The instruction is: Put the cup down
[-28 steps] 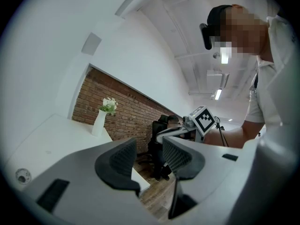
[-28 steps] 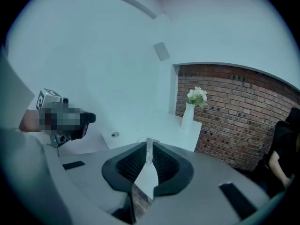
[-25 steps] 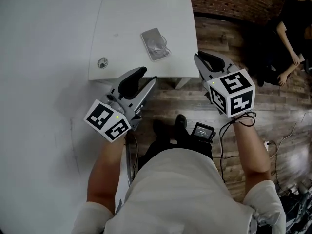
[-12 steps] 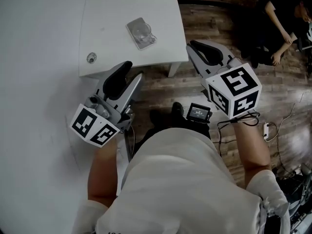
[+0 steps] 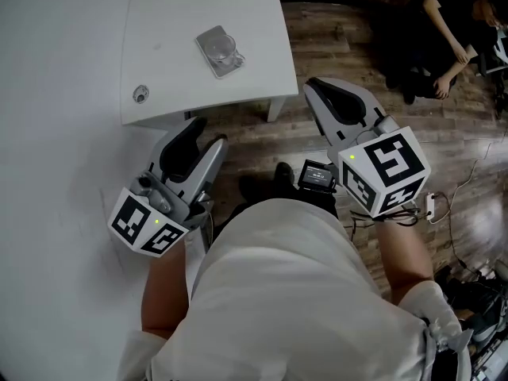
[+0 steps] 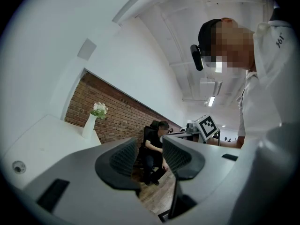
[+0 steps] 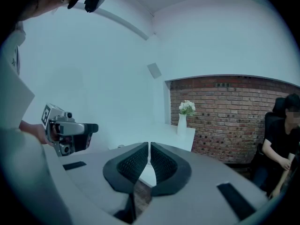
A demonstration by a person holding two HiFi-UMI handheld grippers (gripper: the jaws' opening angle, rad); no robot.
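**Cup left on the table, grippers drawn back**

The cup (image 5: 221, 49) stood on the white table (image 5: 171, 78). Both grippers had pulled back from it toward the person over the last second. The left gripper (image 5: 194, 133) hung empty, jaws apart. The right gripper (image 5: 325, 94) was closing on nothing, its jaws nearly together. Only the gripper views showed a flower vase (image 7: 182, 121).

White table (image 5: 255, 76), wooden plank floor (image 5: 333, 50), red brick wall (image 7: 225, 116), white walls (image 7: 93, 69)
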